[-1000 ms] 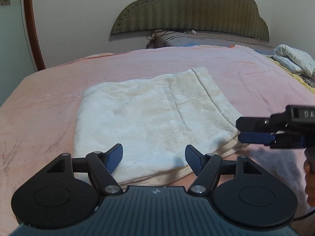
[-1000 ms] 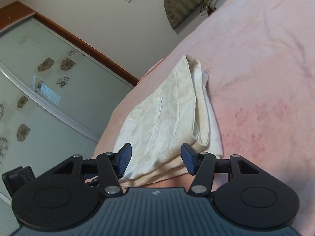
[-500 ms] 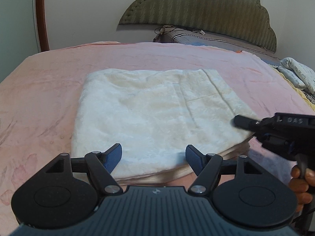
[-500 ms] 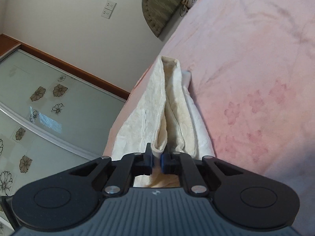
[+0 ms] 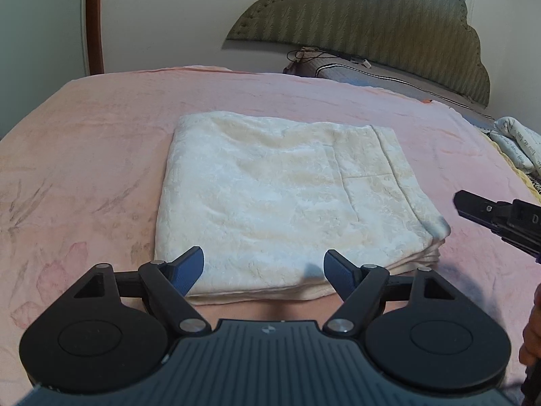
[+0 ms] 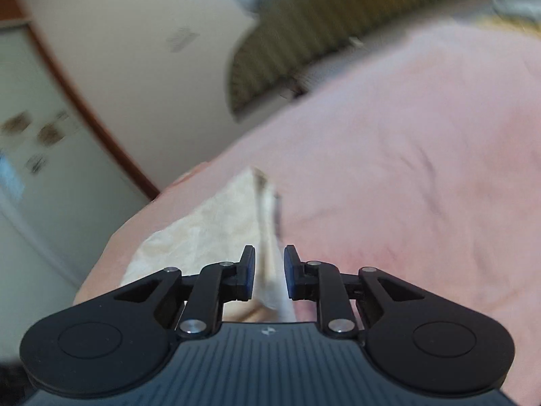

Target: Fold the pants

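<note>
The cream pants [image 5: 280,196] lie folded into a flat rectangle of several layers on the pink blanket [image 5: 84,169]. My left gripper [image 5: 263,264] hovers over their near edge, jaws wide and still opening, nothing between the pads. My right gripper [image 5: 466,204] hangs in the air off the pants' right corner, apart from the cloth. In the blurred right wrist view the right gripper [image 6: 268,267] shows a narrow, widening gap. The edge of the pants [image 6: 209,233] lies beyond that gap, and the pads do not touch it.
A green padded headboard [image 5: 372,34] and a grey pillow [image 5: 372,74] stand at the far end of the bed. A patterned quilt [image 5: 517,145] lies at the right edge. A hand [image 5: 532,338] shows at lower right. A wood-framed wardrobe door [image 6: 33,169] is on the left.
The right gripper closed on the pants' right edge, then let it go and drew back upward, its jaws parting a little. The left gripper's jaws widened slightly and its view rolled.
</note>
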Tool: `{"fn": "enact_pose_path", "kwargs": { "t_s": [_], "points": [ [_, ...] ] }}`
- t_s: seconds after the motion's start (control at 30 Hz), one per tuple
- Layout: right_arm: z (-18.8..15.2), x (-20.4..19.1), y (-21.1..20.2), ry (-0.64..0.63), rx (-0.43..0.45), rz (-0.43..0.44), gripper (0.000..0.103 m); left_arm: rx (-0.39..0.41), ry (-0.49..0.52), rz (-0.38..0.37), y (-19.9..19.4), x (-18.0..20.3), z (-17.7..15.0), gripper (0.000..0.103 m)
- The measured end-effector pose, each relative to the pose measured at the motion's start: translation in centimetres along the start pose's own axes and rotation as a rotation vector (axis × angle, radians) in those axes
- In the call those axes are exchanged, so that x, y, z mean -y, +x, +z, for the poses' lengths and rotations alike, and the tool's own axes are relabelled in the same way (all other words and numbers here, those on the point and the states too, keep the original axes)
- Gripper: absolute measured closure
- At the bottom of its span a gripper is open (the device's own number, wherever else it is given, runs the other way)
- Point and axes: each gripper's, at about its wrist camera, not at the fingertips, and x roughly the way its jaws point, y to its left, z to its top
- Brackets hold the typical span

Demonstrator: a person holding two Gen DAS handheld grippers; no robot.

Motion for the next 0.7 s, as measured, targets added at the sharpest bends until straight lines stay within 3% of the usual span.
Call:
{"fn": "enact_pose_path", "kwargs": {
  "t_s": [0.1, 0.17, 0.27, 0.33, 0.43, 0.53, 0.57, 0.63, 0.67, 0.7],
  "points": [
    [-0.5, -1.8, 2.3, -0.079, -0.109, 0.071, 0.083, 0.005, 0.017, 0.02, 0.2, 0.6, -0.2, 0.022],
    [-1.1, -1.3, 4.0, -0.07, -0.179, 0.011, 0.083, 0.001, 0.01, 0.021, 0.0, 0.7, -0.3, 0.022],
    [-1.3, -1.9, 2.6, -0.082, -0.118, -0.032, 0.082, 0.01, 0.021, 0.013, -0.6, 0.8, -0.7, 0.022],
    [-1.8, -4.1, 1.6, -0.236, -0.078, -0.046, 0.081, 0.011, 0.029, 0.031, -0.6, 0.9, -0.9, 0.022],
    [-2.7, -5.1, 2.9, -0.354, -0.17, -0.08, 0.072, 0.001, -0.006, 0.032, -1.2, 0.9, -1.3, 0.022],
    [-3.0, -5.0, 2.3, -0.34, -0.161, -0.182, 0.072, 0.018, -0.027, 0.015, -2.7, 0.4, -1.9, 0.021],
    [-2.9, -5.1, 1.5, -0.318, -0.156, -0.168, 0.07, 0.023, -0.026, 0.025, -3.2, 0.4, -2.1, 0.02],
    [-3.0, -5.4, 0.1, -0.303, -0.156, -0.119, 0.054, 0.024, -0.019, 0.045, -4.0, 0.2, -2.7, 0.02],
    [-3.3, -5.8, -0.6, -0.314, -0.154, -0.105, 0.036, 0.022, -0.014, 0.048, -4.4, 0.2, -3.0, 0.02],
    [-3.8, -6.2, -1.5, -0.332, -0.149, -0.095, 0.029, 0.023, -0.014, 0.05, -4.8, 0.0, -3.4, 0.02]
  ]
}}
